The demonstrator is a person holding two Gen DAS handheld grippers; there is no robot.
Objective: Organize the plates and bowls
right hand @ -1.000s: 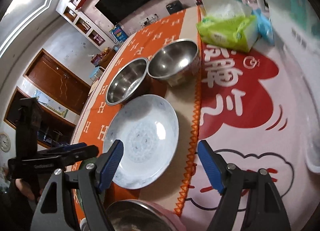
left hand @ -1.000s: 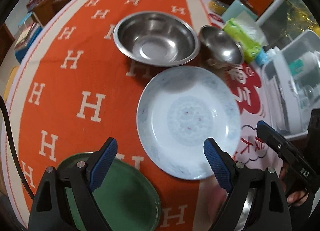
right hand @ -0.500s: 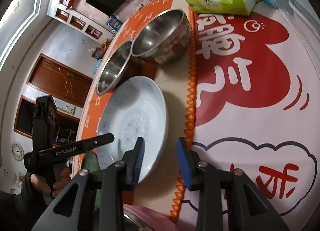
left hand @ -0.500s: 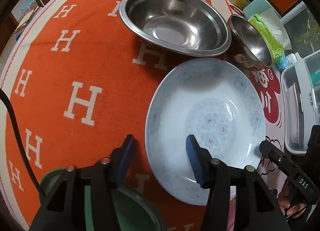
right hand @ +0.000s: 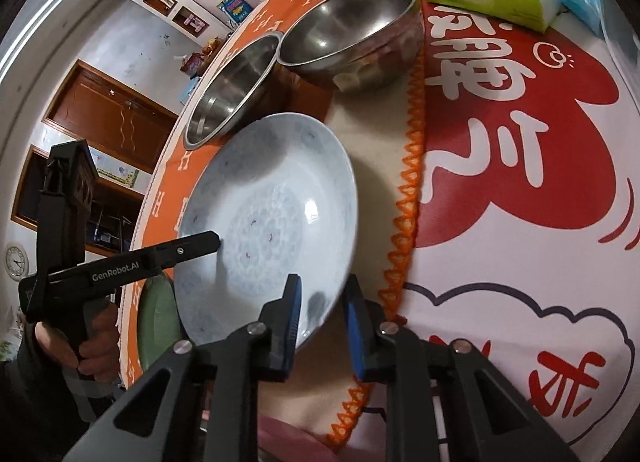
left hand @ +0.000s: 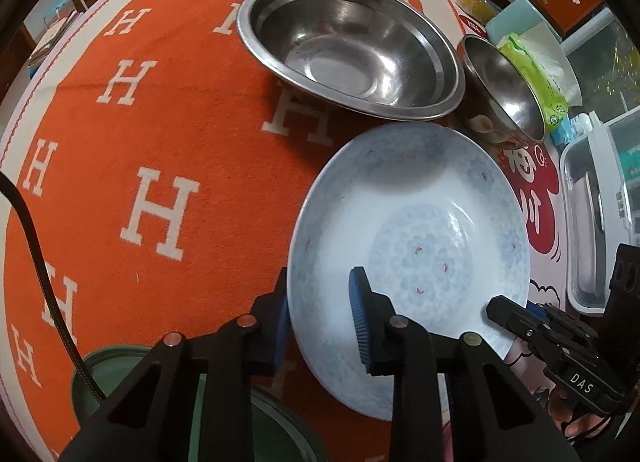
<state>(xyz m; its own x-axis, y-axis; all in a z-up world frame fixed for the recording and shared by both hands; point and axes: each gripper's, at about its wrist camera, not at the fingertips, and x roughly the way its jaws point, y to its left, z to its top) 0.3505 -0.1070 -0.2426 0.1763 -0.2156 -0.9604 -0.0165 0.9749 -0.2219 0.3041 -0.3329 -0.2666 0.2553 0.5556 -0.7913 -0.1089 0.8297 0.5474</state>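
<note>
So I've got both grippers on the pale blue plate [left hand: 408, 262] right now, one on each side of its near rim, and it's sitting on the orange H-pattern cloth [left hand: 160, 134] just in front of the wide steel bowl [left hand: 348, 50] and the smaller steel bowl [left hand: 500, 90]. The left gripper [left hand: 320, 322] has the rim between its blue pads and the jaws are closing in on it; from its own camera the pads look like they're on the rim, one under the outside and one on the inner slope. The right gripper [right hand: 322, 318] is doing the same on the opposite edge, jaws closing, rim sandwiched between the pads. My take on doing this bit well: let both sides finish biting before lifting anything, because a glazed plate pinched on a sloped lip will probably want to squirt out. Then raise both hands together and keep it level, so neither grip ends up levering the thing. There's a green plate [left hand: 132, 378] down by the left hand, near the cloth's edge, which looks like the obvious place to stack, though that's me guessing. Going up, I'd watch the wide bowl's rim, since it sits just beside the plate's far edge.
</note>
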